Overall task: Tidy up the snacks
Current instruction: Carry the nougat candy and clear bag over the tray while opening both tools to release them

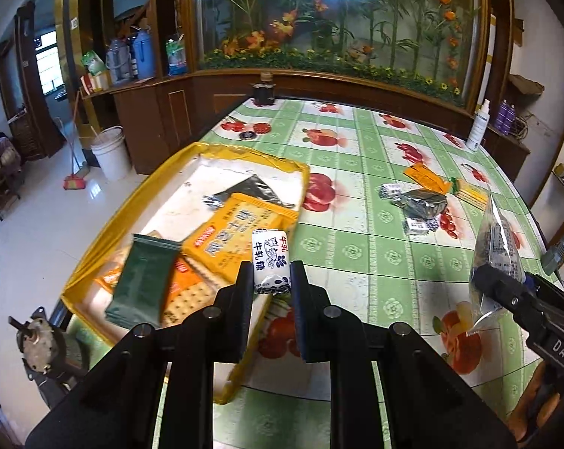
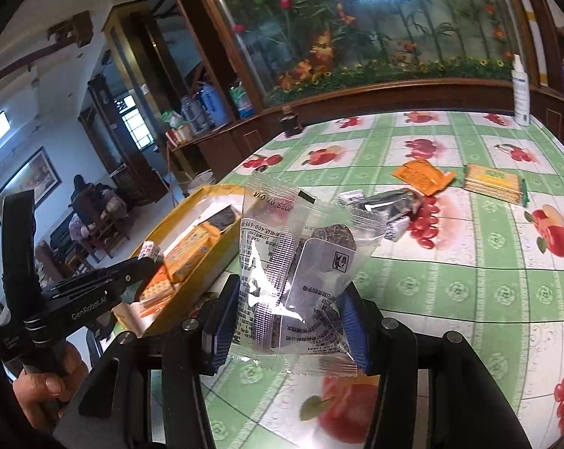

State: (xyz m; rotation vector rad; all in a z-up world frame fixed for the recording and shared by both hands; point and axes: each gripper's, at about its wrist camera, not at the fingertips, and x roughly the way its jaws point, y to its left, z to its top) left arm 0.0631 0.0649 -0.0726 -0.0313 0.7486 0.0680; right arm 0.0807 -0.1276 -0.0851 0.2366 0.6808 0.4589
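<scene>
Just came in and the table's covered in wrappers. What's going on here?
A person is sorting snacks with two handheld grippers. The left gripper pinches a small white nougat candy beside the yellow tray, which already holds cracker packs. The right gripper holds a clear packet. More snacks lie on the tablecloth.

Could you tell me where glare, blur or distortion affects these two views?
Left wrist view: fisheye bends the table edges; green packet motion-blurred; candy sharp. Right wrist view: glare streaks on the clear wrapper; foreground tablecloth soft; corners vignetted black.
</scene>
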